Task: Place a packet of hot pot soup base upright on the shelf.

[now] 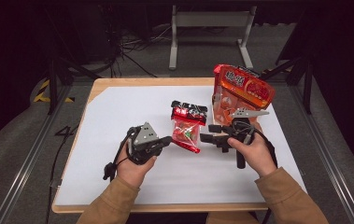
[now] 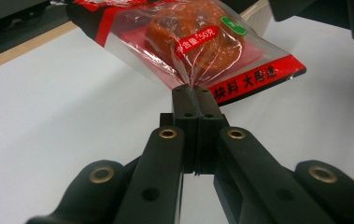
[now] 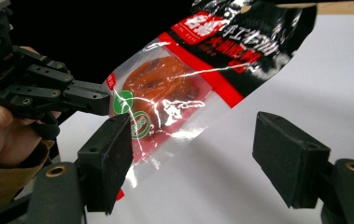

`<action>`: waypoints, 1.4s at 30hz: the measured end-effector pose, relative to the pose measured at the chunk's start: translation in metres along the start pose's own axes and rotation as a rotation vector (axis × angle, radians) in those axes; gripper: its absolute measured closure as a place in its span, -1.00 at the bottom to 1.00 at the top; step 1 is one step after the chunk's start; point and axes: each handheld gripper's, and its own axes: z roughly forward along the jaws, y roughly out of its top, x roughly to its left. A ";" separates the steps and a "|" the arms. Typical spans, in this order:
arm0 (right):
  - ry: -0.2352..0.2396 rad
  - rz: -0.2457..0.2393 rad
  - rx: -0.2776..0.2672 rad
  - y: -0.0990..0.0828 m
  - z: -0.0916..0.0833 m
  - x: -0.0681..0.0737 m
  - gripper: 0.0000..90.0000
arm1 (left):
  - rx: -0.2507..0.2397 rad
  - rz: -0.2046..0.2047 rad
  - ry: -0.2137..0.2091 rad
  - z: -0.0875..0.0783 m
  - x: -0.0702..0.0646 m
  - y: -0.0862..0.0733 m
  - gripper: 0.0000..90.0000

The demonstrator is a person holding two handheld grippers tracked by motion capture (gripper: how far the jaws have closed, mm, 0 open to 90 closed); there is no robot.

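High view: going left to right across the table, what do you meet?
Left tongs shut on the small snack packet → small snack packet → right tongs, open → large orange-red snack bag.

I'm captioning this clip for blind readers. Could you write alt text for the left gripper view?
The left gripper, its two black jaws shut, pinches the clear edge of a red-trimmed snack packet holding an orange-brown food piece, over a white table surface. A wooden table edge runs behind.
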 end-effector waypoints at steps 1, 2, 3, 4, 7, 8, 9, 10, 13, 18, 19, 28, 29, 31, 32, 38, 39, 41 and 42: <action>0.006 0.003 0.006 0.000 0.002 0.000 -0.36 | 0.003 -0.001 -0.004 0.000 -0.001 0.000 1.00; 0.010 0.006 0.009 0.000 0.003 0.001 -0.37 | 0.001 0.004 -0.008 0.001 -0.002 0.000 1.00; 0.010 0.006 0.009 0.000 0.003 0.001 -0.37 | 0.001 0.004 -0.008 0.001 -0.002 0.000 1.00; 0.015 0.004 0.014 0.000 0.004 0.002 -0.37 | 0.001 0.009 -0.013 0.002 -0.003 0.001 1.00; 0.027 0.002 0.028 -0.001 0.010 0.004 -0.40 | -0.003 0.020 -0.025 0.003 -0.006 0.001 1.00; 0.028 0.003 0.030 -0.001 0.012 0.005 -0.42 | -0.003 0.023 -0.028 0.003 -0.006 0.002 1.00; 0.032 0.003 0.028 -0.001 0.012 0.005 -0.42 | -0.004 0.028 -0.034 0.004 -0.007 0.002 1.00; 0.036 0.006 0.024 0.000 0.013 0.005 -0.42 | -0.005 0.028 -0.037 0.004 -0.007 0.002 1.00; 0.050 0.021 0.019 0.001 0.013 0.004 -0.42 | -0.006 0.043 -0.049 0.004 -0.007 0.002 1.00; 0.049 -0.006 0.072 0.002 0.011 0.002 -0.09 | 0.019 0.066 -0.062 0.008 -0.009 0.002 1.00; 0.048 -0.010 0.079 0.003 0.010 0.001 0.00 | 0.021 0.065 -0.063 0.009 -0.009 0.002 1.00; 0.023 -0.079 0.128 0.006 0.004 0.004 0.60 | 0.041 0.061 -0.065 0.012 -0.007 0.001 0.99; 0.022 -0.092 0.127 0.006 0.003 0.004 0.68 | 0.046 0.058 -0.071 0.012 -0.007 0.000 0.99; 0.018 -0.123 0.124 0.008 0.002 0.006 0.80 | 0.051 0.064 -0.076 0.014 -0.008 0.000 0.98; 0.010 -0.145 0.129 0.009 0.001 0.007 0.86 | 0.056 0.068 -0.077 0.015 -0.009 0.000 0.98; -0.008 -0.224 0.093 0.012 -0.005 0.014 0.98 | 0.057 0.046 -0.094 0.015 -0.005 -0.001 0.90; -0.012 -0.236 0.082 0.012 -0.007 0.015 0.99 | 0.056 0.038 -0.097 0.015 -0.003 -0.001 0.83; -0.008 -0.254 0.067 0.013 -0.010 0.018 0.99 | 0.048 0.007 -0.108 0.014 0.001 -0.002 0.67; -0.009 -0.268 0.065 0.013 -0.012 0.019 0.99 | 0.045 -0.008 -0.109 0.013 0.002 -0.002 0.54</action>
